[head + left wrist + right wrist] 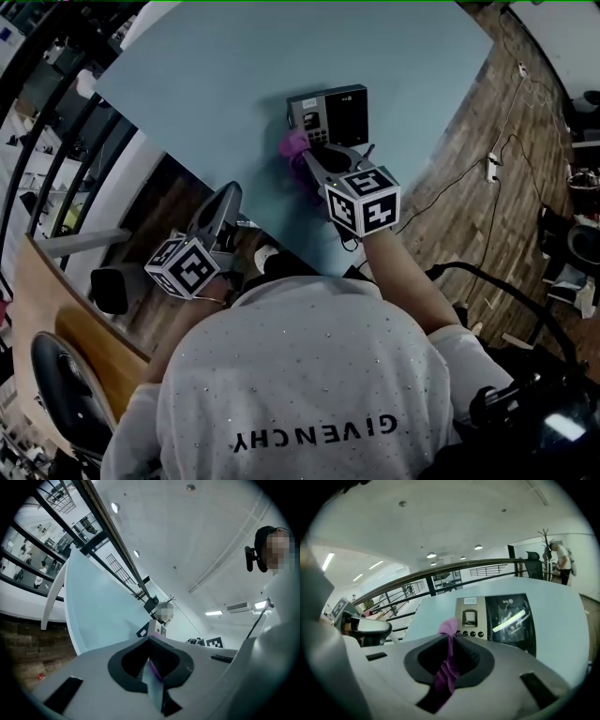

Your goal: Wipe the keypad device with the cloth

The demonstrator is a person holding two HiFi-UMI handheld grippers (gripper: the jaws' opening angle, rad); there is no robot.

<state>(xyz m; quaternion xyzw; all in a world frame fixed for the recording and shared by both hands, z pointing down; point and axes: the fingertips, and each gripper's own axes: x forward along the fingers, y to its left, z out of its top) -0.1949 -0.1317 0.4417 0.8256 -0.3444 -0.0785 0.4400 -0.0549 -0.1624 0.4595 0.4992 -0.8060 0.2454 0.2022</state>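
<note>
Right gripper is clamped shut on a purple cloth, a small tuft of which pokes past the jaw tips at the near left corner of the keypad device. Whether the cloth is actually touching the casing cannot be told. The device lies flat on the pale blue table, towards its near right edge, with its button row facing the gripper. Left gripper hangs well apart, off the table's near left edge, with its jaws drawn together and nothing clearly held. With so little cloth showing beyond the jaws, the hard tips could scrape the buttons. With nothing steadying the device, a firm stroke could push it across the smooth tabletop.
</note>
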